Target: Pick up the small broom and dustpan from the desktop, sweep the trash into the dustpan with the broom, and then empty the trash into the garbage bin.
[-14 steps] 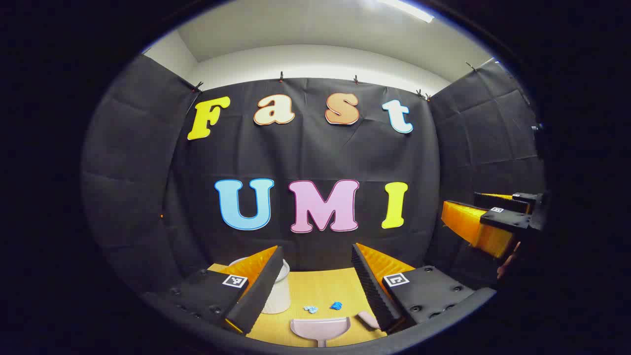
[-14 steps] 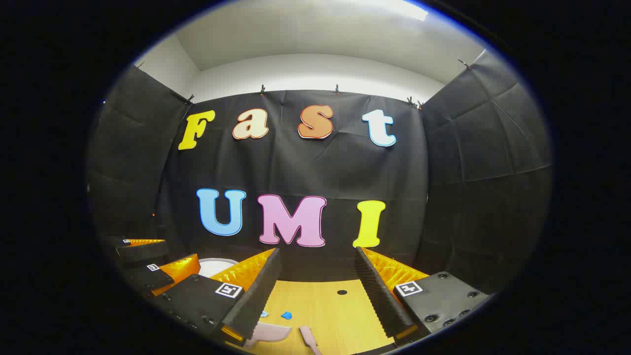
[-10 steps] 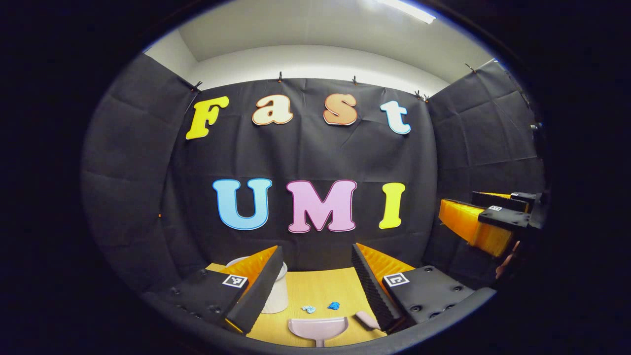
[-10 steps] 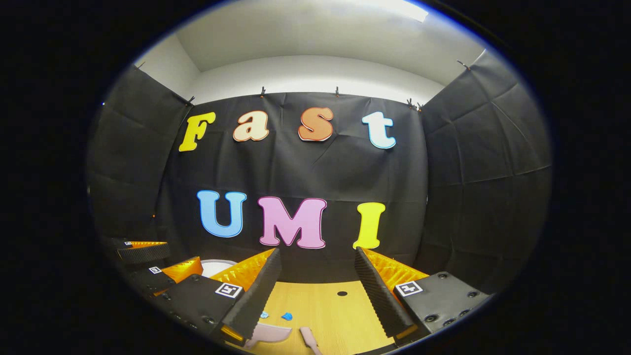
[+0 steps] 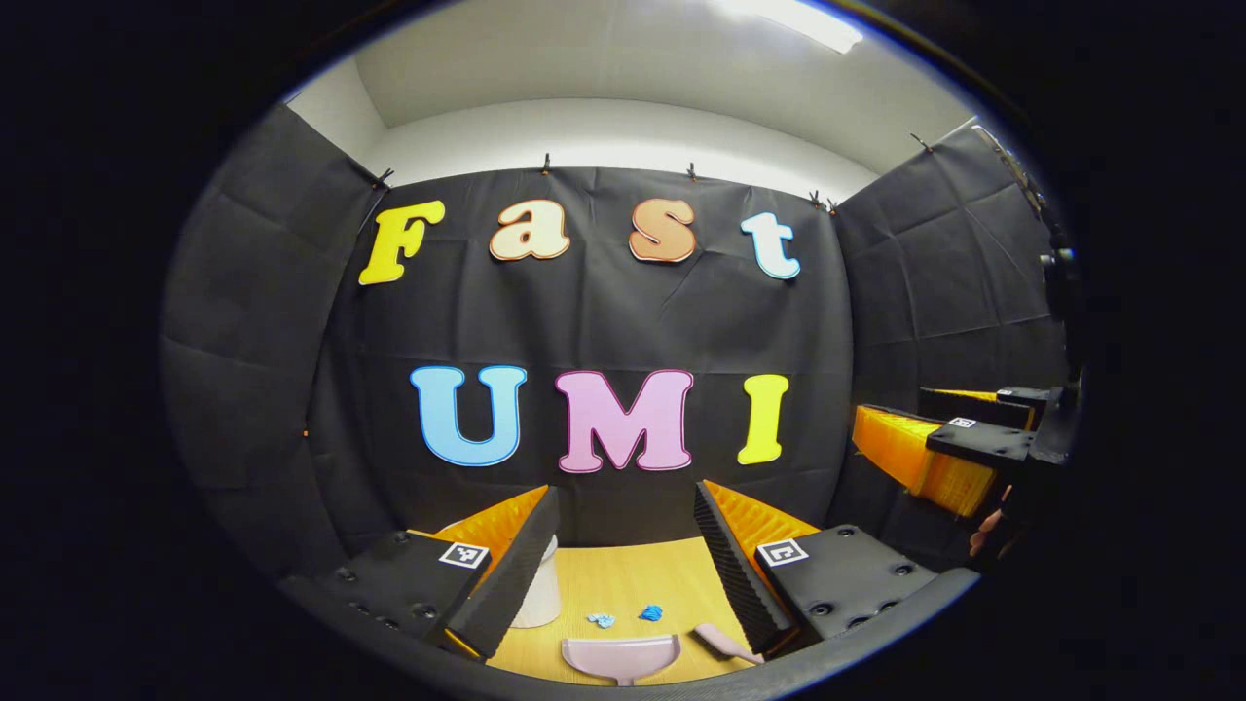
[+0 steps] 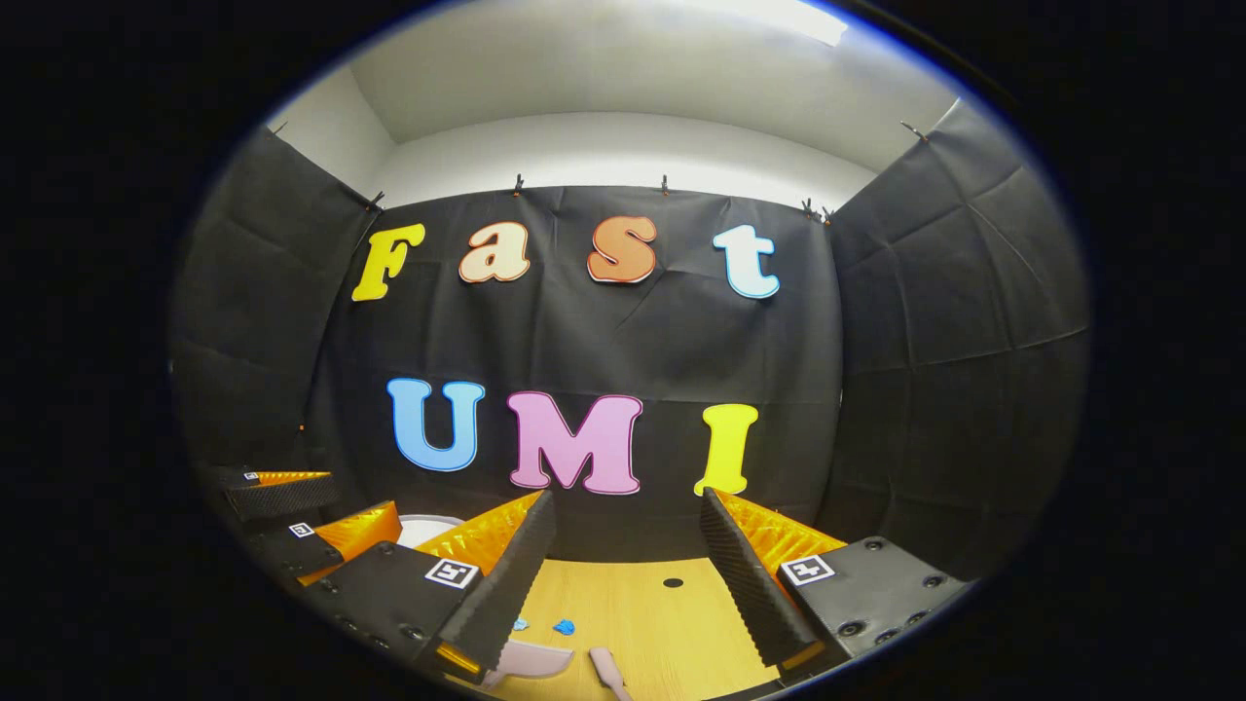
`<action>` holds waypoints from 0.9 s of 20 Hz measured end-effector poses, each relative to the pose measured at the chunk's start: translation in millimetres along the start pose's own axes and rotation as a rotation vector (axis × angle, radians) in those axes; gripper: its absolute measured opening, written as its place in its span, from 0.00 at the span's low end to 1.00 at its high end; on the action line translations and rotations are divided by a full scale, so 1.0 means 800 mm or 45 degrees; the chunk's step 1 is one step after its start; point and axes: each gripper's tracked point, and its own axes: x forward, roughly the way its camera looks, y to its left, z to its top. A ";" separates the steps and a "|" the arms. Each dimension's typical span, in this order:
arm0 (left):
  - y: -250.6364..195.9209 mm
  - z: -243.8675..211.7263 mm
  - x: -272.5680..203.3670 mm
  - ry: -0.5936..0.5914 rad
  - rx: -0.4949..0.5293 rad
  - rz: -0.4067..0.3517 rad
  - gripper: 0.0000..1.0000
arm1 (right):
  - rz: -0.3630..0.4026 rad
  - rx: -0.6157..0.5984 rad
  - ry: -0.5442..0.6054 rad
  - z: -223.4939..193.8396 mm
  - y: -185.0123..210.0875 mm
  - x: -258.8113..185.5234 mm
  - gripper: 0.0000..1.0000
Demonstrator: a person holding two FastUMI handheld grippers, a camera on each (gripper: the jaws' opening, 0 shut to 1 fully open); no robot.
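The pink dustpan (image 5: 618, 657) lies on the yellow desktop (image 5: 623, 579), low between my left gripper's fingers. The pink broom (image 5: 725, 643) lies just to its right, by the right finger. Two blue scraps of trash (image 5: 650, 612) sit beyond the dustpan. A white garbage bin (image 5: 537, 589) stands partly behind the left finger. My left gripper (image 5: 626, 497) is open and empty above the desk. My right gripper (image 6: 627, 498) is also open and empty, with the dustpan (image 6: 535, 657), broom (image 6: 608, 670) and trash (image 6: 564, 626) low in its view.
The right gripper (image 5: 891, 409) hovers at the right of the left gripper view, with a hand (image 5: 988, 531) under it. In the right gripper view the left gripper (image 6: 355, 498) is at the far left, the bin (image 6: 423, 529) behind it. A small dark hole (image 6: 673, 582) marks the desktop.
In the left gripper view the wall and the desk things have slid slightly down and left. The right gripper view has barely shifted. Both grippers stay open and empty.
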 end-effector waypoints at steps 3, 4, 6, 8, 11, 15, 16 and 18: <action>0.000 0.001 0.003 -0.002 -0.012 -0.005 0.82 | -0.001 -0.005 -0.003 -0.002 -0.001 0.001 0.96; -0.001 0.001 0.005 0.001 -0.012 -0.007 0.82 | -0.004 -0.007 -0.005 -0.001 0.000 0.002 0.96; -0.001 -0.001 0.005 0.006 -0.010 -0.009 0.83 | -0.008 -0.007 -0.009 0.000 -0.001 0.004 0.92; -0.001 0.000 0.007 0.005 -0.008 -0.007 0.82 | -0.009 0.000 -0.005 -0.002 -0.002 0.006 0.92; 0.002 0.000 0.010 0.002 0.003 0.000 0.82 | -0.011 -0.003 -0.002 -0.004 -0.001 0.011 0.96; -0.003 0.000 0.012 0.002 0.019 -0.004 0.82 | -0.008 -0.001 -0.006 -0.003 -0.001 0.013 0.92; -0.004 0.003 0.011 -0.002 0.025 -0.006 0.82 | -0.010 0.001 -0.006 -0.003 -0.002 0.014 0.92; -0.003 0.007 0.012 -0.017 0.033 0.000 0.82 | -0.012 0.003 -0.001 -0.005 -0.001 0.018 0.96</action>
